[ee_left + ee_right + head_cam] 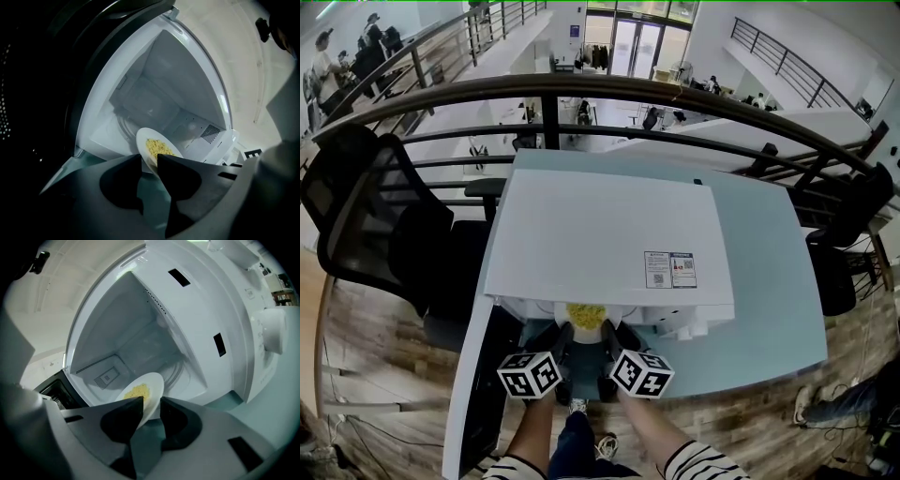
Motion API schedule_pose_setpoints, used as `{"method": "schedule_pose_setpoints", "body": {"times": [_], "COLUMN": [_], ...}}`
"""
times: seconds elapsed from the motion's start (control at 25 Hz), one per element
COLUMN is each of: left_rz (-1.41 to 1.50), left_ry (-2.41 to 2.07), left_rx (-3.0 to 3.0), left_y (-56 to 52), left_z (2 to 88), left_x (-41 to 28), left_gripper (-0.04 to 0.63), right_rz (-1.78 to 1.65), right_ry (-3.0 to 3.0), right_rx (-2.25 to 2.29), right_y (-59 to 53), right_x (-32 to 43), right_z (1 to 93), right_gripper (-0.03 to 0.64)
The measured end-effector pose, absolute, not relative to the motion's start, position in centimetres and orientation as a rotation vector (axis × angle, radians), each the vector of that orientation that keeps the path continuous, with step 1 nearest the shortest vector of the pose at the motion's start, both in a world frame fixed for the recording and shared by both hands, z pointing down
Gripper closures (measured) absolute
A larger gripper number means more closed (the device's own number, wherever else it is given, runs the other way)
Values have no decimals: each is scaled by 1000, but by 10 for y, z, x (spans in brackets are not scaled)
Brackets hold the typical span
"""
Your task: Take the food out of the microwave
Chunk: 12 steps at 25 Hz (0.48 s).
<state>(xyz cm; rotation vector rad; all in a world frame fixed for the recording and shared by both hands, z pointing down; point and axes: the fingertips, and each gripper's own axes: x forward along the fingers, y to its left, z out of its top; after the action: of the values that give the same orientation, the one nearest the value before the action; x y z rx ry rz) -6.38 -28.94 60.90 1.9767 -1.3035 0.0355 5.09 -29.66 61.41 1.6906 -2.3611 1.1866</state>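
Pale green table (769,281) stands on wood floor (366,366). One white microwave (609,234) sits directly on the tabletop, set toward the left side, front at the near edge.

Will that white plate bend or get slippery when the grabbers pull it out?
Probably stiff: the plate looks flat and unbent though the left gripper and right gripper pinch only its rim. Its smooth, glossy surface looks slippery, so it might slide. The loose yellow food could spill if it tips.

Bright daylight, fisheye warp, dark vignettes.
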Motion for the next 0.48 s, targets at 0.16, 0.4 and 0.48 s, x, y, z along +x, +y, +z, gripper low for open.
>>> {"method": "schedule_pose_setpoints", "body": {"times": [0.16,0.4,0.48], "left_rz": [39,35,35], "left_ry": [-1294,-1302,-1300], "left_rx": [1983,2014,2022], "left_y": [-279,-260,-253], "left_z": [607,589,585], "left_x": [-61,-56,-53], "left_gripper": [479,483,483], "right_rz": [1179,1177,1171], "right_ry": [-2364,-2386,-2395], "right_rx": [1691,1691,1688], "right_y": [-289,-269,-262], "right_x": [55,60,62], "right_z": [610,595,591], "right_gripper": [501,505,506]}}
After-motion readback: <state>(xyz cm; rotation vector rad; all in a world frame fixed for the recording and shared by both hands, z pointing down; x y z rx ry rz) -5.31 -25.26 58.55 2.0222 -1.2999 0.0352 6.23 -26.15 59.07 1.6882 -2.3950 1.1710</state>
